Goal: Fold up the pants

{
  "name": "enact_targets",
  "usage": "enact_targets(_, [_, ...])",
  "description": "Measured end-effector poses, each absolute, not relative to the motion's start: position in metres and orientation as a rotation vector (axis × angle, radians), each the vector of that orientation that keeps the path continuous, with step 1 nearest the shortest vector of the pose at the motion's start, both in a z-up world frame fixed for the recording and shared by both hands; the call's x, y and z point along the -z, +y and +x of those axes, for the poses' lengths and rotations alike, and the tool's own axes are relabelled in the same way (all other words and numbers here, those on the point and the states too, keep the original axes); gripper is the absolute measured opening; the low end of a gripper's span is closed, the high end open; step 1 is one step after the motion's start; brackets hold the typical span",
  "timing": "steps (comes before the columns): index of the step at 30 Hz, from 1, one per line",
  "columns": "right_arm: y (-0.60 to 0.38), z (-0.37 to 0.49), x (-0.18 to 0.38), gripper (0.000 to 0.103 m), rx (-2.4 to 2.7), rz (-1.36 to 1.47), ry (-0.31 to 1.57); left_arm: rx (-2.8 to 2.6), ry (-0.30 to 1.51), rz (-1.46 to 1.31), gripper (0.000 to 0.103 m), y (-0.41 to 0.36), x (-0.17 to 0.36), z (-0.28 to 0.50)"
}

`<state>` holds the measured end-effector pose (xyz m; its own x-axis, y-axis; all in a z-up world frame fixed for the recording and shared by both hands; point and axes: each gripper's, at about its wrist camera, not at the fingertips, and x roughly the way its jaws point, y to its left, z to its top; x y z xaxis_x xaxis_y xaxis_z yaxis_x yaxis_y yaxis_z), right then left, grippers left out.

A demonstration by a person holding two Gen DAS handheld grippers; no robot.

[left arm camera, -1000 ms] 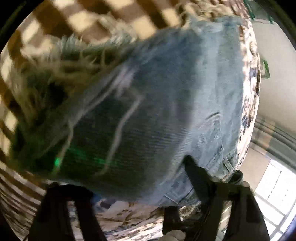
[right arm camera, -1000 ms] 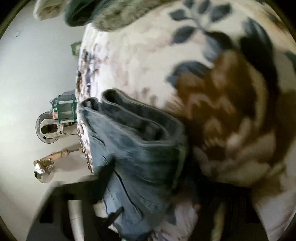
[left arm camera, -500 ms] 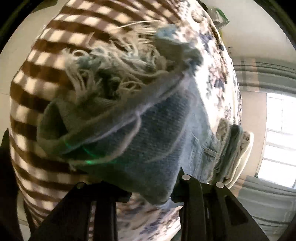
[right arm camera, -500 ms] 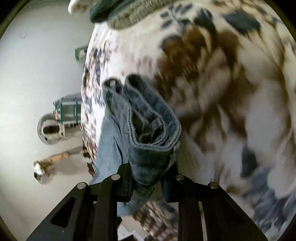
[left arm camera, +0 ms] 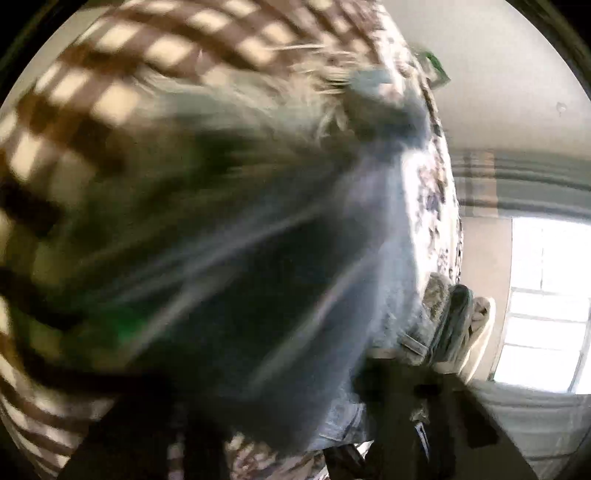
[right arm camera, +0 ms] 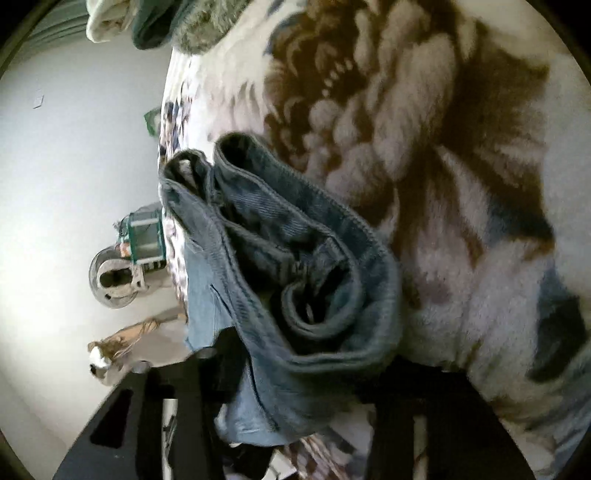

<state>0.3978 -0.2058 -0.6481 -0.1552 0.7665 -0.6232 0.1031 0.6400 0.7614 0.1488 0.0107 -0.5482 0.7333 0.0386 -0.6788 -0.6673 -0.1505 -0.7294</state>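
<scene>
Through my right wrist camera I see the right gripper (right arm camera: pixel 295 373) with its two black fingers (right arm camera: pixel 417 413) closed on a thick folded bundle of blue denim pants (right arm camera: pixel 295 258). The waistband layers bulge up between the fingers in rolled loops. The pants hang against a bedspread (right arm camera: pixel 461 147) printed with brown and blue flowers on white. At the top edge, folded clothes (right arm camera: pixel 159 22) lie stacked on the bed. To the left, past the bed's edge, a pale floor holds a round metal object (right arm camera: pixel 110 280) and a small green-framed box (right arm camera: pixel 144 236).

Through my left wrist camera the picture is heavily blurred. The pants (left arm camera: pixel 332 258) fill the middle, their frayed pale hem threads streaking toward the upper left. The left gripper (left arm camera: pixel 266 413) shows only as dark shapes along the bottom, with denim between them; it appears to grip the cloth, though the blur hides the contact. Behind lies a brown and cream checked blanket (left arm camera: pixel 110 74), and a bright window (left arm camera: pixel 546 302) at right.
</scene>
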Motion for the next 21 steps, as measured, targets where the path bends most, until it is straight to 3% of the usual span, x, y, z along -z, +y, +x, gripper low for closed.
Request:
enact_targets(3, [-0.203,0.395,0.628,0.026,-0.662,0.704,1.621,-0.645,0.548,-1.559,0.018,0.016,0.517,0.164])
enact_targets(14, [-0.226,0.402,0.491,0.022,-0.622,0.813,1.509,-0.5,0.659,-1.421,0.015,0.042,0.376,0.221])
enact_targets(21, [-0.268,0.459,0.371,0.022,-0.589,0.908,1.292,-0.234,0.635,-1.339,0.015,0.056,0.273,0.353])
